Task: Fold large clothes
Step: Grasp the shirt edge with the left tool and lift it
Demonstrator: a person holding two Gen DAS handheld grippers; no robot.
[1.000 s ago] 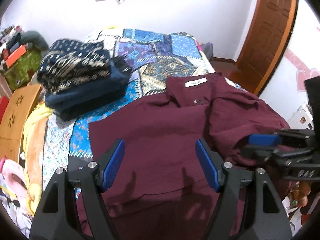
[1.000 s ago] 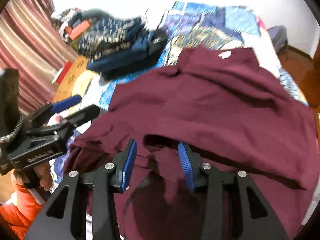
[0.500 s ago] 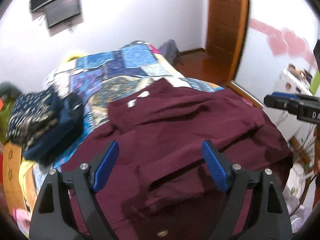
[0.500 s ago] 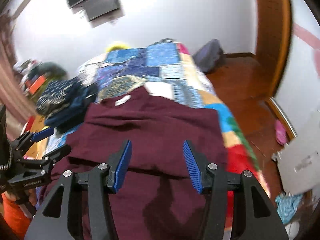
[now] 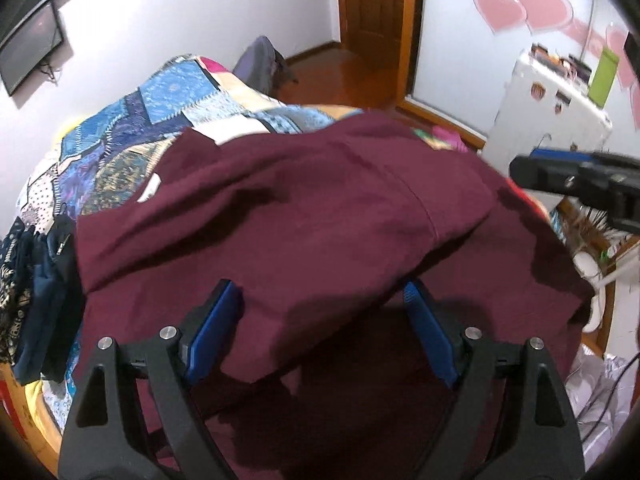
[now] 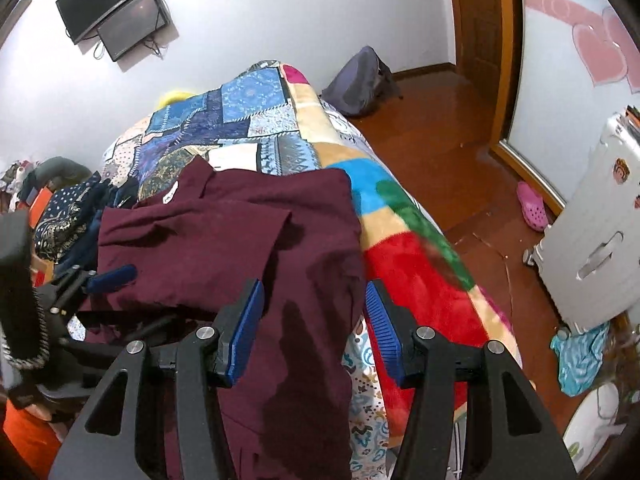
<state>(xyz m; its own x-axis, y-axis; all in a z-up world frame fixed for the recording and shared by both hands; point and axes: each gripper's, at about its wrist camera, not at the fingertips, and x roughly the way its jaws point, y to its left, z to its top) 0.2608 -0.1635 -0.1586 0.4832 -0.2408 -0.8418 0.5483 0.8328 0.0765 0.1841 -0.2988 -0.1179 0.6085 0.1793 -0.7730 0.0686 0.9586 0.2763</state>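
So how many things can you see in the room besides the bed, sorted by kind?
Maroon shirt: 1
Folded dark clothes pile: 1
Wall screens: 2
Grey backpack: 1
Pink clog: 1
White suitcase: 1
Handheld grippers, left gripper and right gripper: 2
Total: 9

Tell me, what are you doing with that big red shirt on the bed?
A person holding a tool in each hand is folding a large maroon shirt laid out on the patchwork bedspread. One side is already folded over. The left tool and the right tool are both open, hovering at the shirt's near edge and gripping nothing. A stack of folded dark clothes sits beside it.
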